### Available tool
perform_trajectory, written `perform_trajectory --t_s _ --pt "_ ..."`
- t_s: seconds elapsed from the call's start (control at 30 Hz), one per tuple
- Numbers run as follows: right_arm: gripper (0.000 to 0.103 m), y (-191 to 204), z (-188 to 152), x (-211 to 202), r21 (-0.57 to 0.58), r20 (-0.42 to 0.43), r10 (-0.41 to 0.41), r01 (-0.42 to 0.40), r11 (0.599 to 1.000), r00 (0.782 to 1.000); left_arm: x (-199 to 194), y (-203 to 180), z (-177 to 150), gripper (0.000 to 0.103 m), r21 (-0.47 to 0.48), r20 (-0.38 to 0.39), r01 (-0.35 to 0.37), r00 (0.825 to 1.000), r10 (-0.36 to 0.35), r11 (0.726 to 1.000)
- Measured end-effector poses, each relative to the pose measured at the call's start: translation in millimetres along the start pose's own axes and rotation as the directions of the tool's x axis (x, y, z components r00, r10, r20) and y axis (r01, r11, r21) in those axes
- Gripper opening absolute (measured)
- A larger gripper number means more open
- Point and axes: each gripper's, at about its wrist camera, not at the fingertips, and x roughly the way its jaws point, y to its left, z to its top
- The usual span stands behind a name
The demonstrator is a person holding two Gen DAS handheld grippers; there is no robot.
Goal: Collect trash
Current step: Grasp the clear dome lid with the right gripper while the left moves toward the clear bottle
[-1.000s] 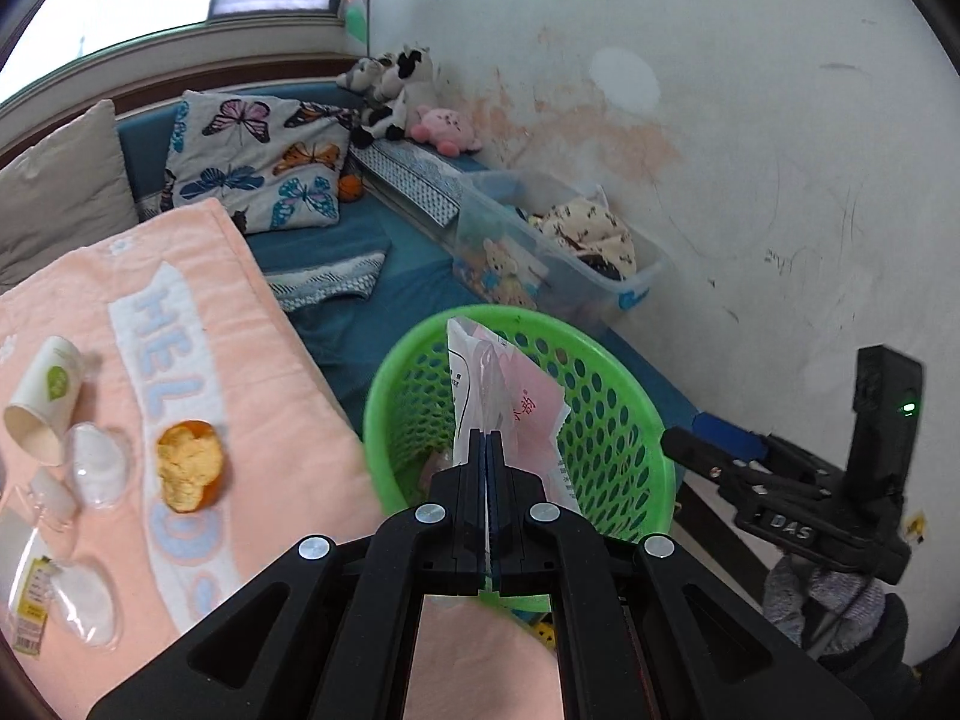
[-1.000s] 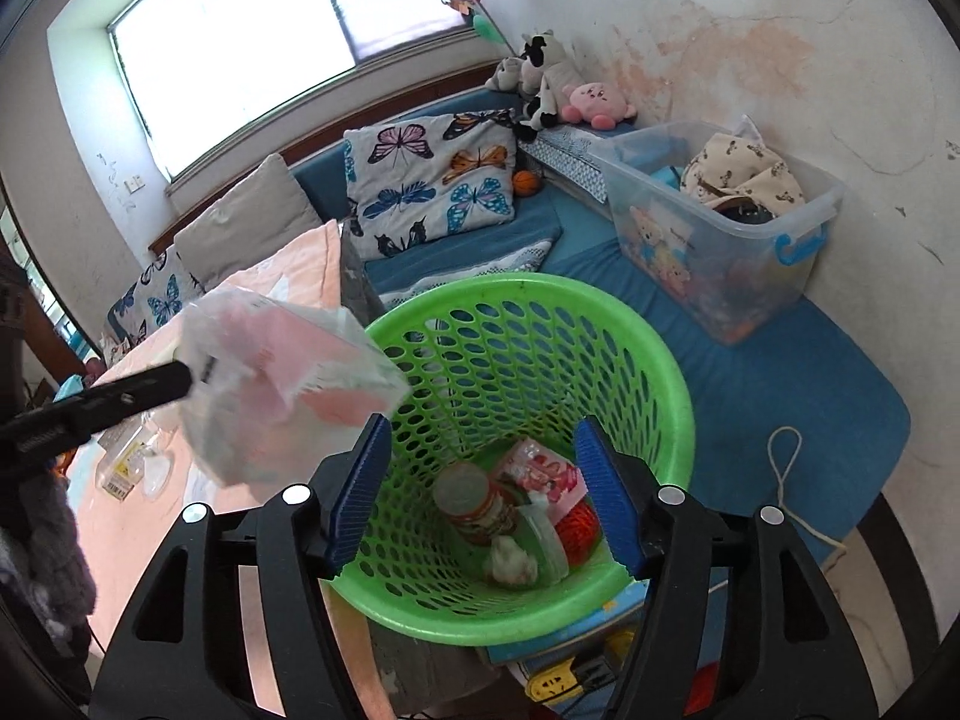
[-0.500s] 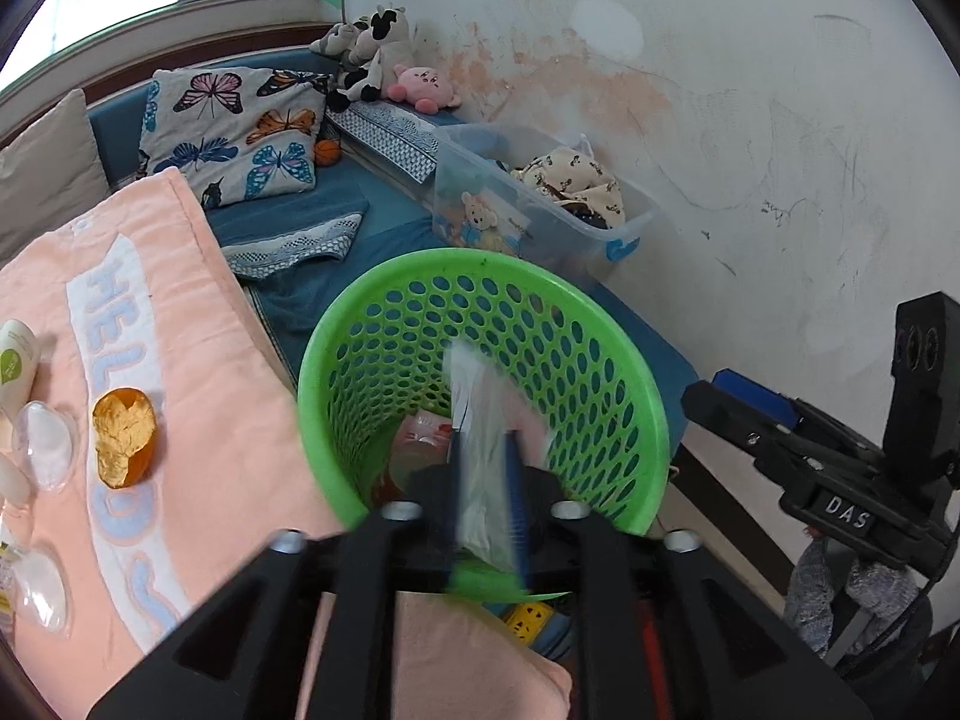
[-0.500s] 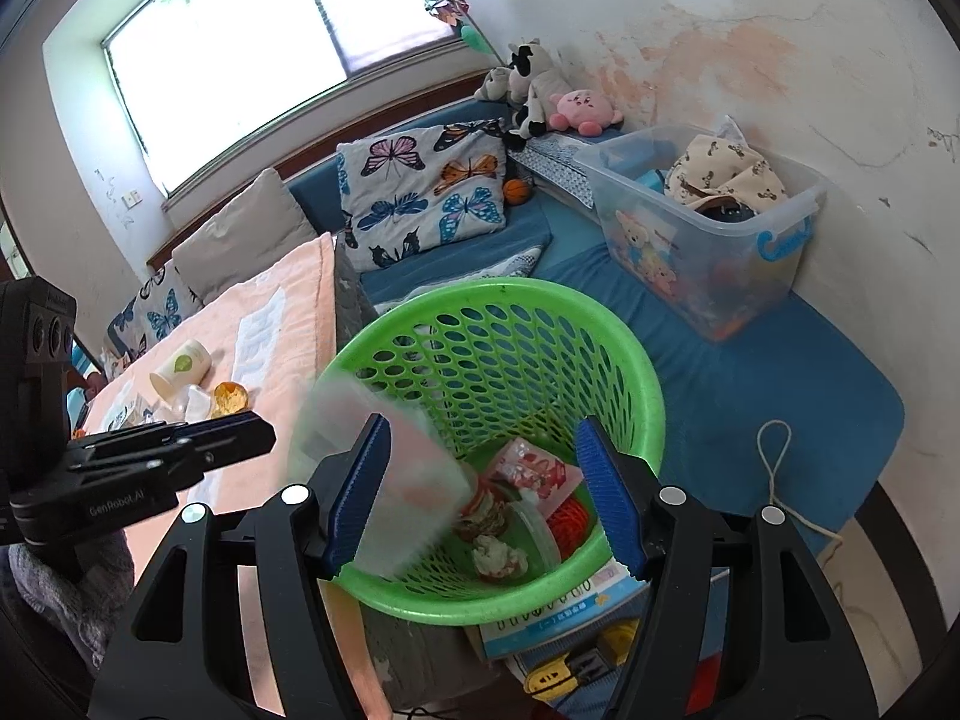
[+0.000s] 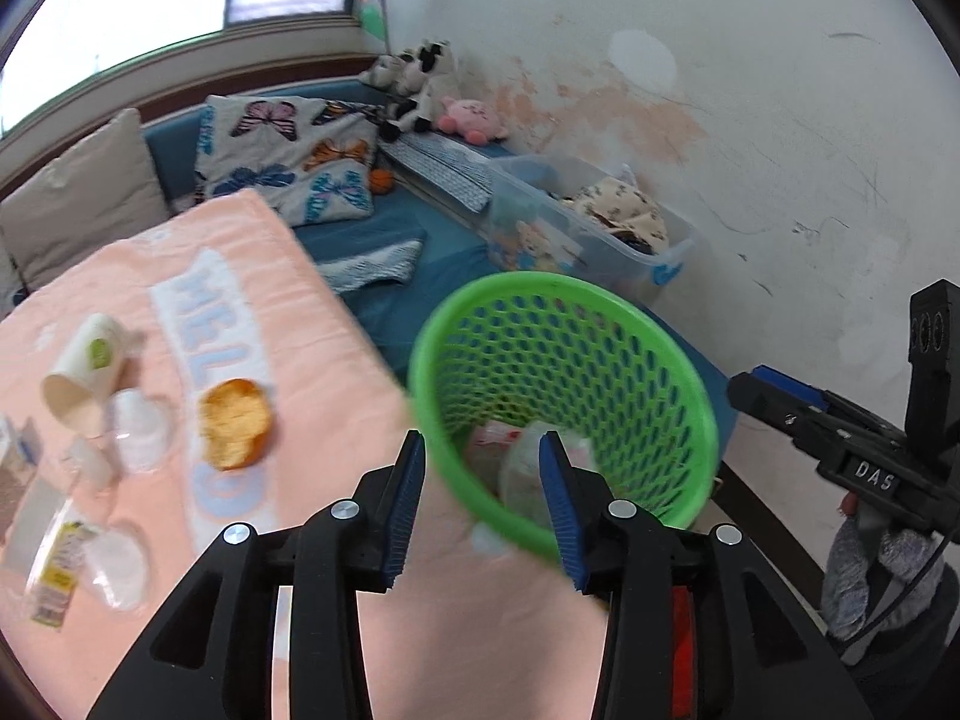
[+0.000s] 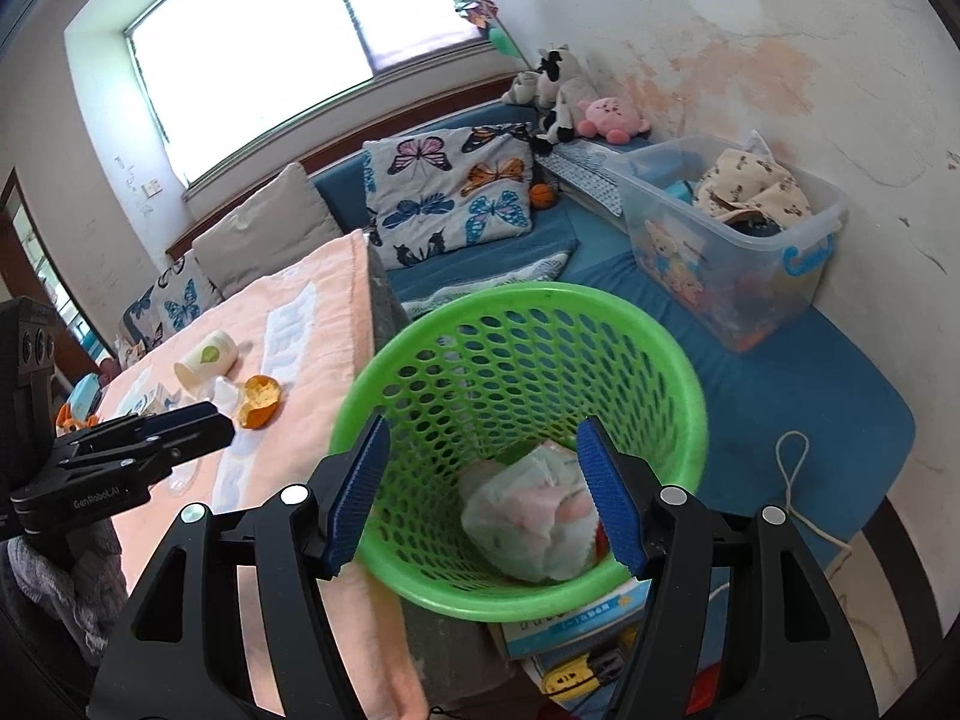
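Straight ahead of the right gripper (image 6: 486, 492), the green basket (image 6: 666, 360) has an open mouth, but a crumpled bag (image 6: 528, 522) fills its bottom. To its left, the left gripper (image 6: 180, 426) reaches over the peach towel (image 6: 324, 312), where a paper cup (image 6: 207, 357) and orange peel (image 6: 259, 399) lie. To its right stands a clear storage bin (image 6: 774, 276).

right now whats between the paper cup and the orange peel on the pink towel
A small clear plastic lid lies between the paper cup and the orange peel on the pink towel, clearest in the left wrist view.
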Motion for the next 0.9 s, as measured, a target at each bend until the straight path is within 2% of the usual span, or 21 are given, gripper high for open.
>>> perform_trajectory --t_s 0.37,0.6,0.9 --pt "0.068 51 7 17 -0.069 -0.025 0.052 -0.054 0.996 0.998 -36 84 -19 0.04 -0.078 0.021 -0.153 0.988 0.155 0.985" --pt "0.068 95 5 37 -0.134 -0.064 0.102 -0.11 0.985 0.993 -62 148 -34 0.04 -0.163 0.022 -0.251 0.966 0.258 0.954" --pt "0.068 163 -3 65 -0.227 -0.131 0.18 -0.206 0.952 0.975 -95 206 -50 0.04 -0.252 0.023 -0.32 0.942 0.336 0.914"
